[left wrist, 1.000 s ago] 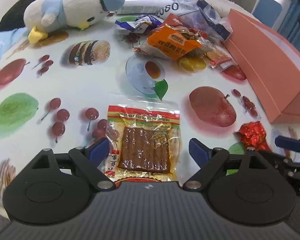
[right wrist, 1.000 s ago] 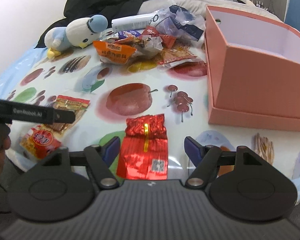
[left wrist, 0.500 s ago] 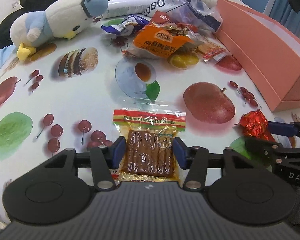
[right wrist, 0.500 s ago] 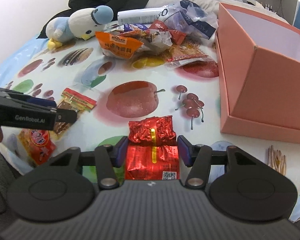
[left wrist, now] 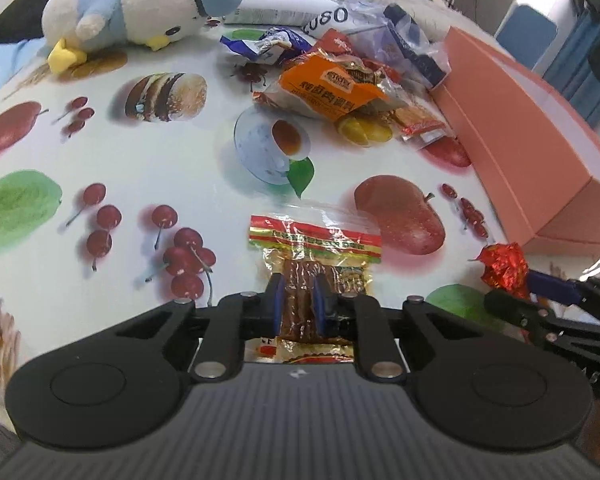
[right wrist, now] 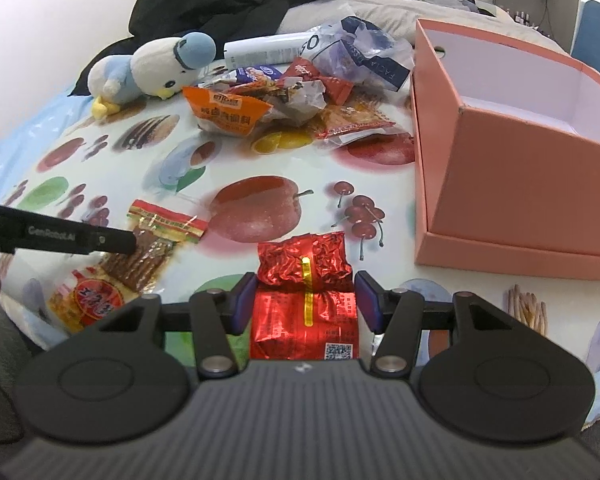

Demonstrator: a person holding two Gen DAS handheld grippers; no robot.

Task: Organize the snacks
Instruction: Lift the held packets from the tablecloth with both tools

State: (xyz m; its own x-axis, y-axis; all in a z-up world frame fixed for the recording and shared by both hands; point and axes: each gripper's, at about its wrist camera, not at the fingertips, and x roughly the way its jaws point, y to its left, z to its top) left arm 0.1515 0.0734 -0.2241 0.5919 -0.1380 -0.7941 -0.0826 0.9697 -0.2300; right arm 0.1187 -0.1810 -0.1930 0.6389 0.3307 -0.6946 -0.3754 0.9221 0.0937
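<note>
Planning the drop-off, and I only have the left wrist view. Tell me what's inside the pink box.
Observer: The pink box is open on top, and what shows of its white inside is bare, with no snacks in it.
Operator: Now report the right claw.
Observer: The right claw has its pads against both sides of the red foil packet, which lies flat.
Operator: Give me a mark on that packet.
Observer: A QR code is printed at its near end.
</note>
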